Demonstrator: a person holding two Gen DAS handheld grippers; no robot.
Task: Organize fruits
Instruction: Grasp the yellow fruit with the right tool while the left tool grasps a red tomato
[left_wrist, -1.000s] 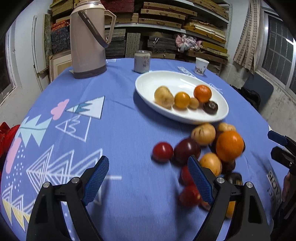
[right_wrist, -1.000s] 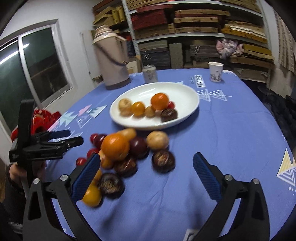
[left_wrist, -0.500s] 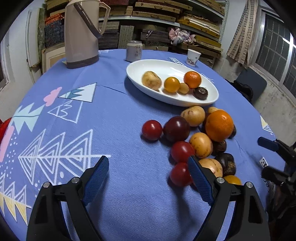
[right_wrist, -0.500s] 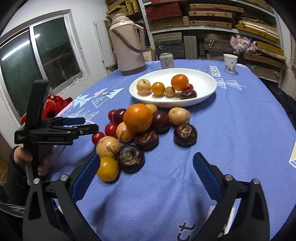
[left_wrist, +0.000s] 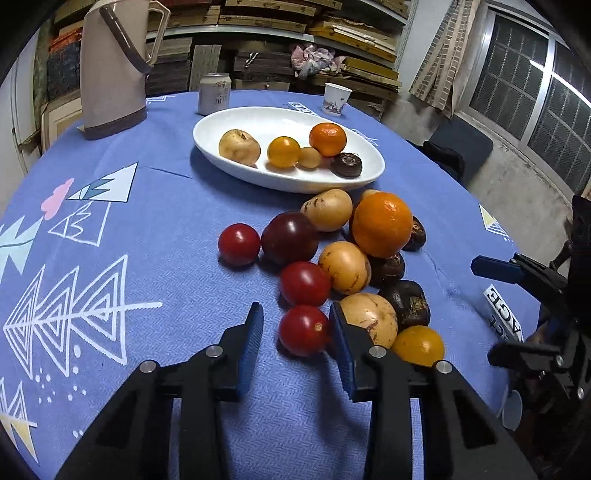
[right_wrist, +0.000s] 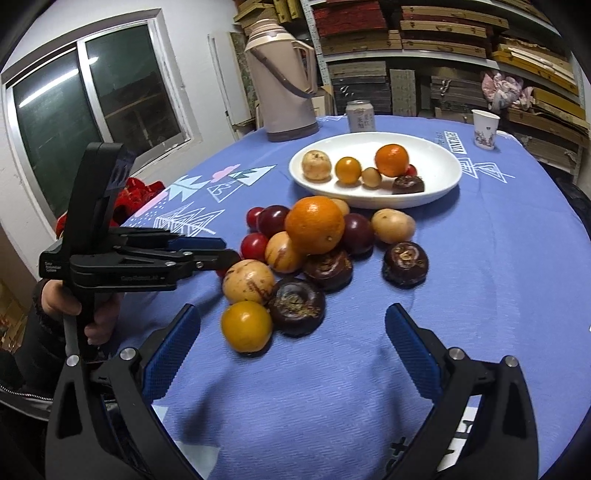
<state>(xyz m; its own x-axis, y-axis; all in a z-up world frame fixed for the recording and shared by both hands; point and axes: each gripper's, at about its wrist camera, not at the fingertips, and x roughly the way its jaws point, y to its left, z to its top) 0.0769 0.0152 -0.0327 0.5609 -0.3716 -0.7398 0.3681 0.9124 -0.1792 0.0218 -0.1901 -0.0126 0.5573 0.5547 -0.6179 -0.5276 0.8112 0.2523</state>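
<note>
One red tomato (left_wrist: 303, 329) now sits between the pads of the left claw (left_wrist: 295, 332), at the near edge of the loose fruit pile (left_wrist: 343, 266) on the blue-clothed worktop (left_wrist: 147, 221). A moment ago those jaws stood wide over bare cloth short of the pile; they have just been closing, and the right pad (left_wrist: 338, 332) touches the tomato's side while the left pad (left_wrist: 253, 332) shows a narrow gap, so the grip reads as not yet complete. The tomato rests on the cloth, just beside a tan speckled fruit (left_wrist: 369, 319) and below a second red tomato (left_wrist: 305, 283).

The right claw (right_wrist: 291, 343) hangs wide open and empty, nearer the pile than before, facing an orange-yellow fruit (right_wrist: 246, 325) and a dark brown one (right_wrist: 296, 305) without touching either.

The white dish (left_wrist: 236, 122) farther back already holds several fruits, including an orange (left_wrist: 327, 139), and has plenty of bare space. Most of the pile, with the large orange (left_wrist: 382, 224) on top, is yet to be moved.

By my reading, the task has shifted from approach to pickup: once the left pad meets the tomato, it can be lifted toward the dish. The neighbouring tan fruit may roll when the tomato leaves.
</note>
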